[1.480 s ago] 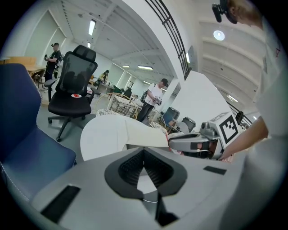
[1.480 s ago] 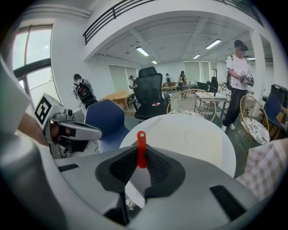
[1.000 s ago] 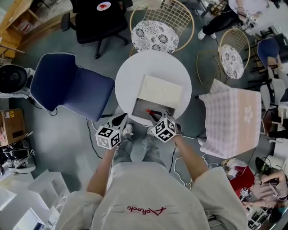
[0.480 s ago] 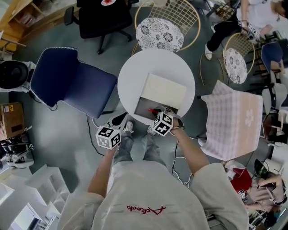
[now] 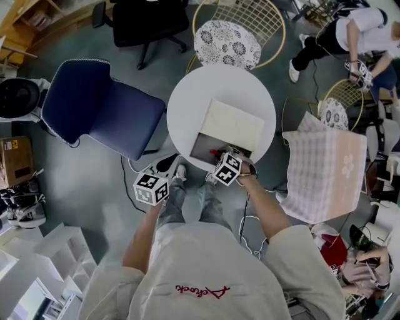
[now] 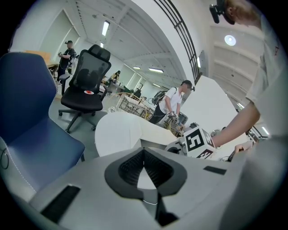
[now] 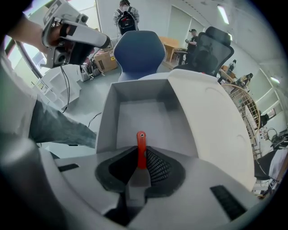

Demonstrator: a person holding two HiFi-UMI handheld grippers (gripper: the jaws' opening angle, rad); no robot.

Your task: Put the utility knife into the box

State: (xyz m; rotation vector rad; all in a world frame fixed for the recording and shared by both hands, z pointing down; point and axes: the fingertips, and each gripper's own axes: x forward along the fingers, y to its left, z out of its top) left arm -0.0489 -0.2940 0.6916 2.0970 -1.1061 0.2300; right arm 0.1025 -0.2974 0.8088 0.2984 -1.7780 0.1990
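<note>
- Movement on the right: the right gripper (image 5: 219, 157) has crept a touch further in over the box (image 5: 201, 150) than a second ago.
- Its jaws are clenched on the utility knife (image 7: 141, 146), and the red end pokes out ahead of the tips.
- That knife hangs over the box's grey inside, just past the near wall, not yet lying in it.
- The left gripper (image 6: 144, 167) has barely budged. It sits off the near edge of the table (image 5: 187, 94), jaws pinched together at the tips with nothing between them.
- Ahead of the right gripper, the lid (image 5: 234, 124) lies folded back on the round white table, closing off the far side.
- Off to the left gripper's left is a blue chair (image 5: 100, 112), with a black office chair (image 5: 147, 19) further ahead.
- Beyond the table stands a wire chair (image 5: 228, 44) with a patterned cushion.
- To the right gripper's right there's a checked cloth (image 5: 325, 169).
</note>
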